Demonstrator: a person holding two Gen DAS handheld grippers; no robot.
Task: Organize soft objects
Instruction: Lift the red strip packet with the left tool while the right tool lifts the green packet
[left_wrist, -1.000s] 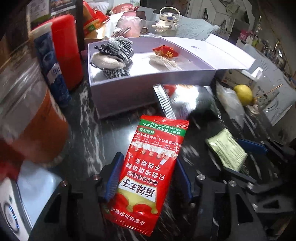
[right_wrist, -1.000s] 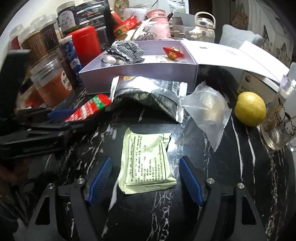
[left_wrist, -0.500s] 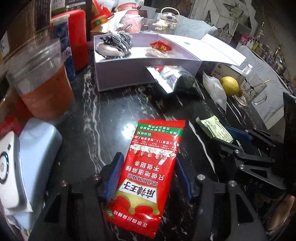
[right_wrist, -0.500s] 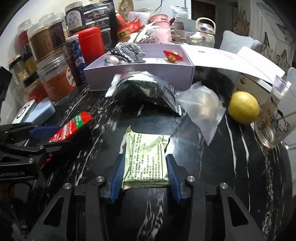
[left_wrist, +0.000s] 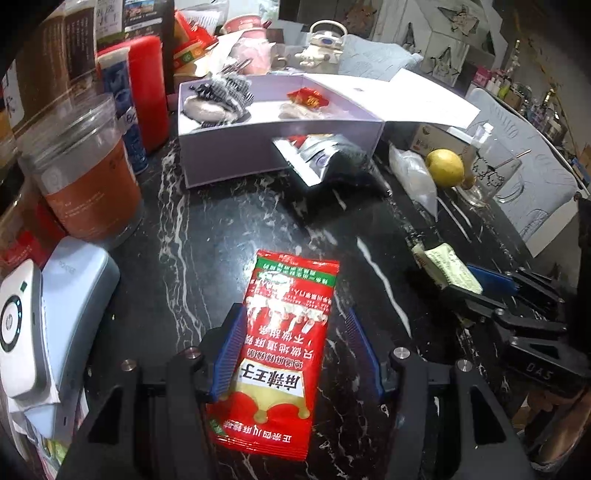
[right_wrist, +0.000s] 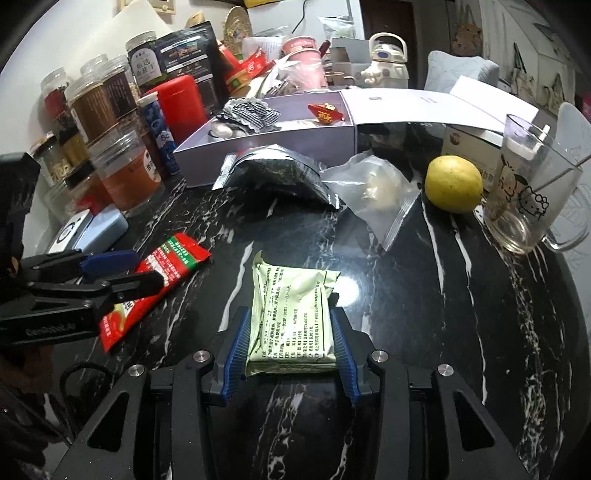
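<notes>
My left gripper (left_wrist: 295, 332) is shut on a red snack packet (left_wrist: 280, 343) and holds it over the black marble table; both also show in the right wrist view, the gripper (right_wrist: 122, 273) and the packet (right_wrist: 155, 273). My right gripper (right_wrist: 290, 328) is shut on a pale green sachet (right_wrist: 291, 314), seen at the right in the left wrist view (left_wrist: 450, 266). An open lavender box (left_wrist: 277, 151) at the back holds a checked cloth item (left_wrist: 221, 99) and a small red packet (left_wrist: 308, 98).
A silver foil bag (right_wrist: 277, 173) and a clear zip bag (right_wrist: 380, 192) lie in front of the box. A lemon (right_wrist: 452, 182) and a glass mug (right_wrist: 532, 195) stand at the right. Jars (left_wrist: 85, 173), a red canister (left_wrist: 147, 88) and a white device (left_wrist: 22, 325) crowd the left.
My right gripper has shut on the green sachet. Both grippers have drawn back from the box, each with its packet.
</notes>
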